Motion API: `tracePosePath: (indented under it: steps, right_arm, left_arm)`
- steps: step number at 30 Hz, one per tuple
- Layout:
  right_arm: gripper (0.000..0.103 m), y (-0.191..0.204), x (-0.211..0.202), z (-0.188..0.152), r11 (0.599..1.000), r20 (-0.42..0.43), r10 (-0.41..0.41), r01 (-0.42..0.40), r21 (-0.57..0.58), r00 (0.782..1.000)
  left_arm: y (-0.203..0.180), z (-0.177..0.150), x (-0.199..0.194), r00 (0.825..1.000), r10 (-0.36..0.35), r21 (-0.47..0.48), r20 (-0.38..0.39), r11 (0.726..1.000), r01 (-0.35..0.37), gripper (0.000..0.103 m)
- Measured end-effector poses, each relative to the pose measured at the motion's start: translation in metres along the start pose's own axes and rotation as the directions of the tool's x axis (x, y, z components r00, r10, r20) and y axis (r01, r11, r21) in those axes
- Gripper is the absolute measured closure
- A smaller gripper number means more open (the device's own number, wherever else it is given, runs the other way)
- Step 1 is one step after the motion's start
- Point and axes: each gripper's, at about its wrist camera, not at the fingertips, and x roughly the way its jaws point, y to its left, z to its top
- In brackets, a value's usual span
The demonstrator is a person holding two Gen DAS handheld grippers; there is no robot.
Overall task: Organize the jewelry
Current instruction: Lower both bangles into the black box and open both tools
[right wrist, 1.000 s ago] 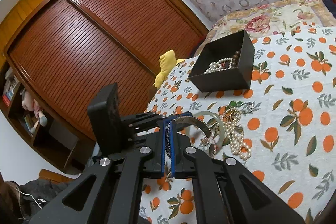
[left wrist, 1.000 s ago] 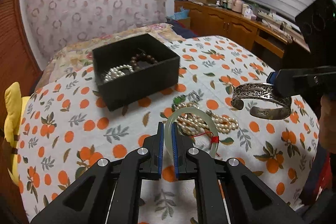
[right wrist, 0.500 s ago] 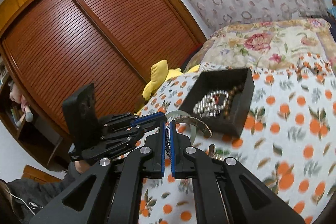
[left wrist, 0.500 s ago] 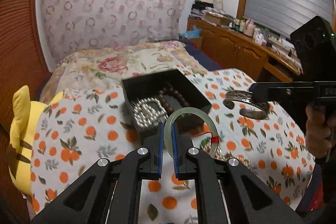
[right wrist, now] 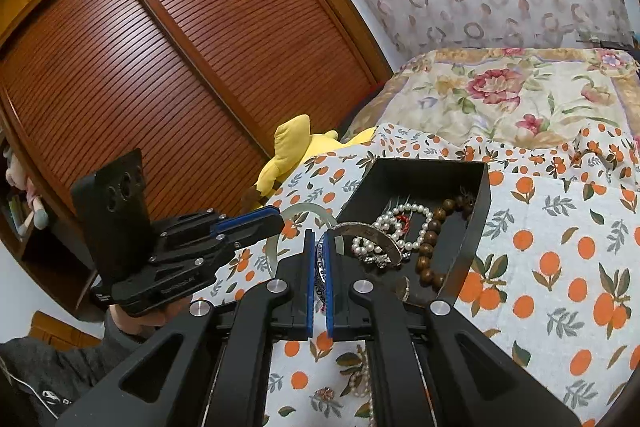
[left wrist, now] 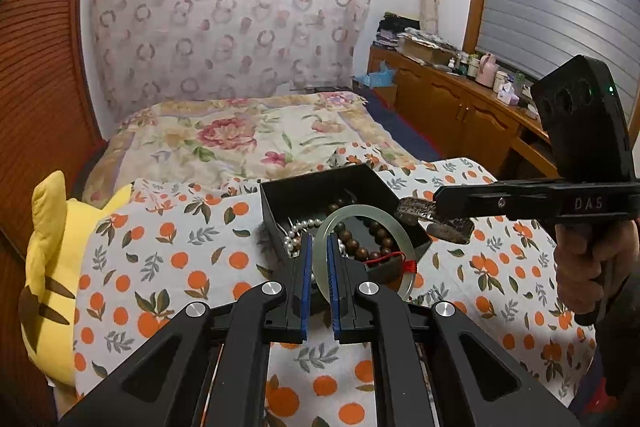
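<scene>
Orange-printed white cotton covered the bed (left wrist: 168, 267), and on that bed sat the open black rectangular box (right wrist: 476, 211) already holding a white pearl strand (right wrist: 404, 227) and a dark brown wooden bead bracelet (right wrist: 432, 239). Above the box's near edge hovered the left gripper (left wrist: 318, 259), its jaws clamped on the rim of a pale green, glassy jade bangle (left wrist: 368, 215) with a red thread tied to it. Beside it the right gripper (right wrist: 319, 259) had its jaws closed on the band of an engraved silver cuff bracelet (right wrist: 372, 233), held over the box. The bangle was probably stiff, slick and liable to crack if dropped, so a hold across its rim suited it; the cuff looked sturdier, best pinched on its flat band.
</scene>
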Motion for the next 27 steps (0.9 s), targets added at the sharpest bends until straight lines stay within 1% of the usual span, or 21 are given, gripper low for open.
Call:
tracePosePath:
  steps: [5,9,14,17,18,23,27]
  right_arm:
    - [0.097,-0.005,0.017,0.009,0.999,-0.008,-0.036,0.035,-0.016,0.999]
    - [0.095,-0.009,0.033,0.015,0.995,-0.019,-0.089,0.088,-0.037,0.996]
    - [0.094,-0.015,0.042,0.019,0.994,-0.024,-0.104,0.103,-0.038,0.994]
    - [0.094,-0.013,0.040,0.018,0.992,-0.020,-0.119,0.118,-0.051,0.993]
    - [0.094,-0.011,0.038,0.017,0.992,-0.019,-0.117,0.116,-0.053,0.993]
    - [0.094,-0.001,0.024,0.002,1.000,-0.025,-0.005,0.005,-0.024,1.000]
    - [0.094,0.009,0.018,-0.010,0.999,-0.026,-0.005,0.004,-0.037,1.000]
  left_arm:
    - [0.004,0.003,0.013,1.000,0.012,-0.012,-0.011,1.000,-0.012,0.097]
    - [0.009,0.003,0.023,0.999,0.021,-0.024,-0.026,0.999,-0.021,0.097]
    - [0.012,0.003,0.028,0.999,0.024,-0.030,-0.029,0.999,-0.025,0.097]
    - [0.013,0.004,0.029,0.999,0.027,-0.029,-0.027,0.999,-0.028,0.097]
    - [0.013,0.004,0.029,0.999,0.026,-0.029,-0.026,0.999,-0.027,0.097]
    - [0.012,0.011,0.037,0.999,0.031,-0.018,-0.019,0.999,-0.031,0.097]
    - [0.010,0.016,0.050,0.999,0.040,-0.010,-0.029,0.999,-0.041,0.096]
